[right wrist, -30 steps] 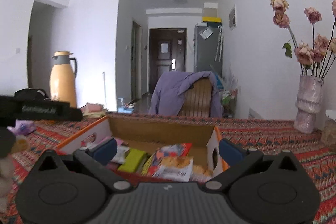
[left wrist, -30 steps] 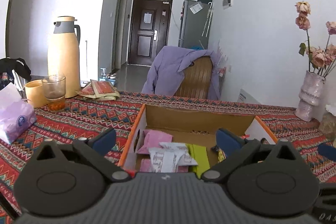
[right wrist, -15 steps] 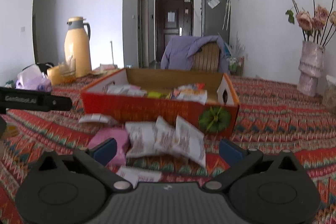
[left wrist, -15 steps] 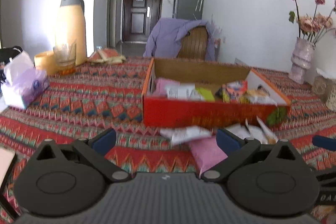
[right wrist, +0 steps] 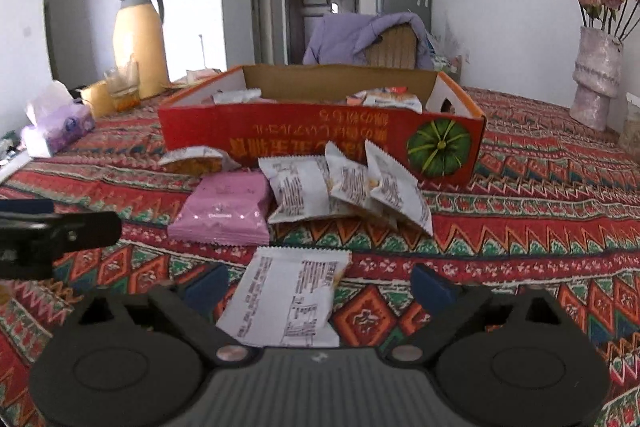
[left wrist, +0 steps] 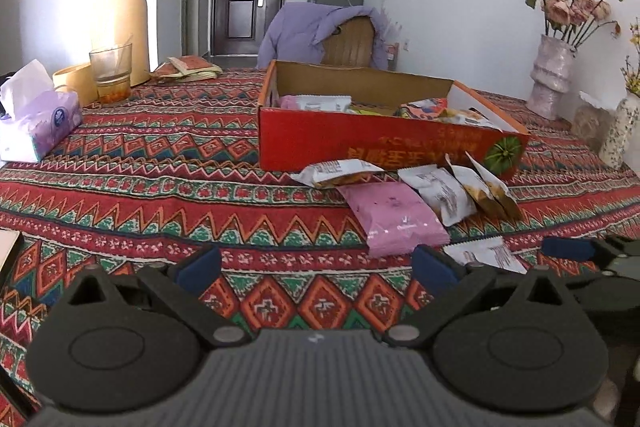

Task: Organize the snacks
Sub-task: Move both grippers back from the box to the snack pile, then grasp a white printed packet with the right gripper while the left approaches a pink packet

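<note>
A red cardboard box (left wrist: 380, 143) (right wrist: 320, 133) with several snack packets inside sits on the patterned tablecloth. In front of it lie a pink packet (left wrist: 394, 217) (right wrist: 226, 213) and several white packets (left wrist: 440, 187) (right wrist: 352, 183). One white packet (right wrist: 292, 297) lies flat between my right gripper's open fingers; the right gripper (right wrist: 320, 285) is low over the cloth. My left gripper (left wrist: 316, 267) is open and empty, to the left of the pile. The right gripper's finger shows in the left wrist view (left wrist: 568, 247).
A yellow thermos (left wrist: 122, 15), a glass (left wrist: 112, 73), a yellow cup (left wrist: 76, 83) and a tissue pack (left wrist: 38, 125) stand at the left. Vases with dried roses (left wrist: 554, 79) (right wrist: 596, 83) stand at the right. A chair with a purple jacket (left wrist: 328, 31) is behind the table.
Both grippers have pulled back from above the box and dropped low toward the tablecloth. The loose packets in front of the box have come into view, one now between the right fingers.
</note>
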The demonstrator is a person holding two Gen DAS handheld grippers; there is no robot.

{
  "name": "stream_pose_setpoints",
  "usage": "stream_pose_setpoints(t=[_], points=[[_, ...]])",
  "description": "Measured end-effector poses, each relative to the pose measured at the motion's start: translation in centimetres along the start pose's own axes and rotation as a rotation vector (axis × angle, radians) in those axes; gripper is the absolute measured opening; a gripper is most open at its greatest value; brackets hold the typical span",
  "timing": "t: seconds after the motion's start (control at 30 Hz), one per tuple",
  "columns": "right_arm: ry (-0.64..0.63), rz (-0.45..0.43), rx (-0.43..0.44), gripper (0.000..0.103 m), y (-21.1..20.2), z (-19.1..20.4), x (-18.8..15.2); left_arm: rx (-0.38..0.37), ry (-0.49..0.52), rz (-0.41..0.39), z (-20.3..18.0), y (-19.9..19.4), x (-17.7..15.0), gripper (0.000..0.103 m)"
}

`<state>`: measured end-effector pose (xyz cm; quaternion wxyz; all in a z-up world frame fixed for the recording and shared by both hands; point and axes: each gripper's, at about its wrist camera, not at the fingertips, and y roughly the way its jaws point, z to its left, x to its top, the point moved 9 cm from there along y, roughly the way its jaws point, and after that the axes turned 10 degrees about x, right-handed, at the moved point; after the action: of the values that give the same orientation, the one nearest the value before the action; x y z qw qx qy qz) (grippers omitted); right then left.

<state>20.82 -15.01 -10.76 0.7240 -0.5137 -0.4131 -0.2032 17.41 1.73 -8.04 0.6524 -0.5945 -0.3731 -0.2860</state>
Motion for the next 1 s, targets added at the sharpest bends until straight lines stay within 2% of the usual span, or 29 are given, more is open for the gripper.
stream_pose_setpoints(t=[0.17, 0.3, 0.33, 0.47, 0.67, 1.0], points=[[-0.019, 0.032, -0.012, 0.070, 0.8, 0.5, -0.4, -0.014, 0.002, 0.013, -0.5, 0.1, -0.5, 0.103], [-0.033, 0.029, 0.008, 0.062, 0.7, 0.8, -0.5, -0.027, -0.006, 0.019, -0.7, 0.2, -0.6, 0.103], [-0.040, 0.026, 0.023, 0.055, 0.6, 1.0, -0.5, -0.030, -0.005, 0.021, -0.8, 0.2, -0.7, 0.103], [-0.032, 0.004, 0.048, 0.043, 0.3, 1.0, -0.4, -0.038, 0.001, 0.022, -1.2, 0.3, -0.8, 0.103], [-0.001, -0.048, 0.078, 0.041, -0.7, 0.3, 0.4, -0.036, 0.000, 0.024, -1.3, 0.5, -0.5, 0.103], [0.015, -0.170, -0.008, 0.041, -2.5, -3.9, 3.4, -0.034, 0.017, 0.009, -2.5, 0.7, 1.1, 0.103]])
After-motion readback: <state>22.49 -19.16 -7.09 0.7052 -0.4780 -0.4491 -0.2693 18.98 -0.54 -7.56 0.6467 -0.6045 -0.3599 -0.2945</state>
